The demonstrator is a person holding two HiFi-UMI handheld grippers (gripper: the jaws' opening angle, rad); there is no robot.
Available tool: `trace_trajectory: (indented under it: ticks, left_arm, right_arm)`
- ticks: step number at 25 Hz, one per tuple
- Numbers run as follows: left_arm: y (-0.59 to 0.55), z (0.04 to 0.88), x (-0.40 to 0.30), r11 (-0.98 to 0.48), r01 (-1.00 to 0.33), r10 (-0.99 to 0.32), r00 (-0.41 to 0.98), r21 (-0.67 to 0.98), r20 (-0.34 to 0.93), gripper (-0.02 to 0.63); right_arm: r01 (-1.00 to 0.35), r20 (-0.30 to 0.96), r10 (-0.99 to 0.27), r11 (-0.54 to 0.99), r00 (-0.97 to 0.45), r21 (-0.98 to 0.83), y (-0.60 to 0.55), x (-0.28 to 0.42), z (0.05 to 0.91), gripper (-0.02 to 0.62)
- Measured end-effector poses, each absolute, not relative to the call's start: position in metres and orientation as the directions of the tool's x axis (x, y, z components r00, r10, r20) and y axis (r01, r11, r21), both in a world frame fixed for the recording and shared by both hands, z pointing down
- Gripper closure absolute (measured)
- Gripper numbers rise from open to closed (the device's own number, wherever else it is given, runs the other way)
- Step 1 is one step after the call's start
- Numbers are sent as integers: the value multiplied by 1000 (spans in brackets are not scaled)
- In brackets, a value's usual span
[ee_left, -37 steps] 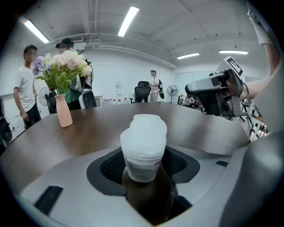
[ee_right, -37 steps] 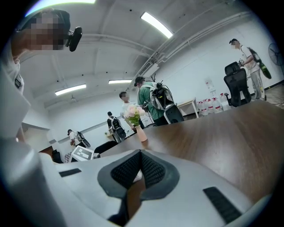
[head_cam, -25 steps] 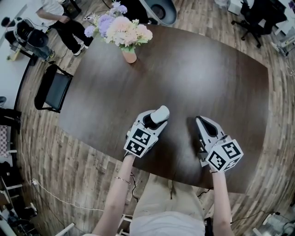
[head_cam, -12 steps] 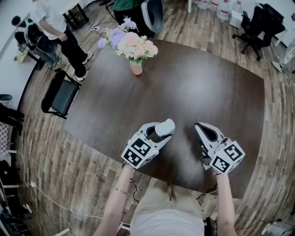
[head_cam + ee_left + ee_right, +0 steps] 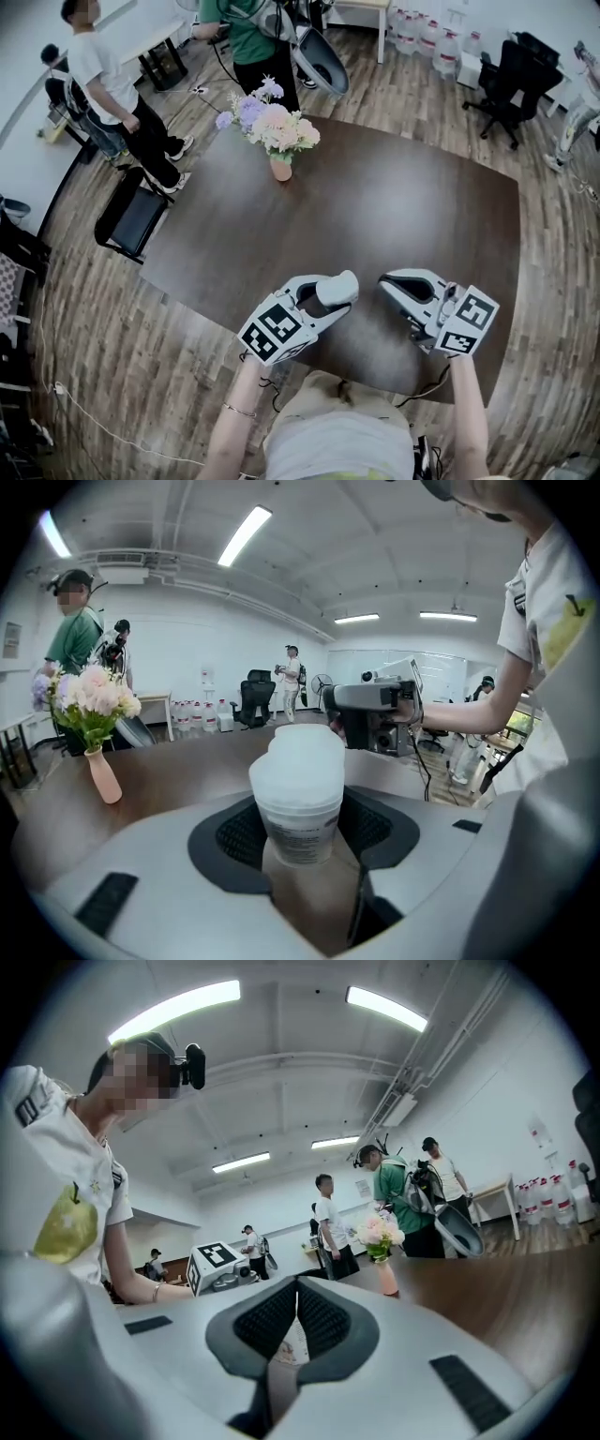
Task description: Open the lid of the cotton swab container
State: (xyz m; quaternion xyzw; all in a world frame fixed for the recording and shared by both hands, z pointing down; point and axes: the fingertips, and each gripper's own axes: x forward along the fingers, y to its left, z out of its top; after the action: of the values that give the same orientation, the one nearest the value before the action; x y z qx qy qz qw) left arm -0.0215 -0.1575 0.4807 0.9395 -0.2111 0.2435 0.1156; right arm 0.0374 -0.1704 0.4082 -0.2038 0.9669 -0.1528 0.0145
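Over the near edge of a dark wooden table [image 5: 394, 206], the person's left gripper [image 5: 333, 292] and right gripper [image 5: 388, 283] hang side by side, apart. The right one's jaws are pressed together, empty. A vase of flowers [image 5: 280, 167] stands at the far side. The left gripper's wide-set jaws clamp the white cotton swab container [image 5: 337, 286], lid closed.

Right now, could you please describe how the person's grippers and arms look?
The left gripper and right gripper are pale grey moulded shells with black ribbed pads; each carries a white cube printed with black square markers. The person wears a white short sleeve and a thin bracelet on the left wrist.
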Motion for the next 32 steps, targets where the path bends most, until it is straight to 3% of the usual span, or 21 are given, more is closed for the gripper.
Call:
trace_trajectory:
  ticks: [11,13,21,32]
  left_arm:
    - [-120,434,-10,-924,-372,-293,835,86,466,371]
    - [-115,428,-8,-932,-354,-281,837,73,469,371]
    - [-104,408,-5,-954,-298,-245,839,34,486,371]
    - [-97,398,-1,-964,-261,-206,856,52,473,371]
  right_arm:
    - [-201,58,-193,955,-979,-219,-133,20,363,564]
    - [-167,73,-154,960,-985,-223,-128,16,358,506]
    - [-32,175,2,980,-985,-195,-107,-3,348,380]
    - [38,273,57,996,-960,-76,-100,-14,346,379]
